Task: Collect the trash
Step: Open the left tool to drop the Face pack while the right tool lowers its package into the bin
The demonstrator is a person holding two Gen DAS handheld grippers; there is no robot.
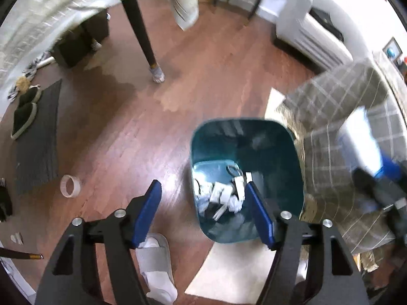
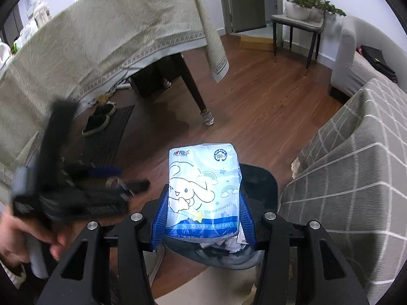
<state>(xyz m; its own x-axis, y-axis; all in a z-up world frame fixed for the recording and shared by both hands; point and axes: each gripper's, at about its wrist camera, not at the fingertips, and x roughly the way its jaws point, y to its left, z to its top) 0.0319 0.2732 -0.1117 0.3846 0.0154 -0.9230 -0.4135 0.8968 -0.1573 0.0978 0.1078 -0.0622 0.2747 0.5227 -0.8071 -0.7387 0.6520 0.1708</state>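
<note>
A teal bin [image 1: 241, 137] stands on the wooden floor with crumpled paper and wrappers [image 1: 221, 195] in its bottom. My left gripper [image 1: 203, 188] hangs open above the bin's left rim, with nothing between its blue pads. In the right wrist view, my right gripper [image 2: 204, 193] is shut on a blue-and-white tissue pack [image 2: 203, 178] printed with a cartoon, held over the bin [image 2: 264, 178]. Some trash [image 2: 231, 244] shows under the pack. The left gripper [image 2: 76, 190] appears blurred at the left, held by a hand.
A tape roll [image 1: 70, 186] and paper scraps [image 1: 16, 237] lie on the floor at the left. Dark slippers [image 1: 24, 117] sit on a mat. A table leg [image 1: 142, 33] stands beyond. A plaid sofa [image 1: 343, 117] flanks the bin on the right. A foot in a white slipper [image 1: 155, 261] is near.
</note>
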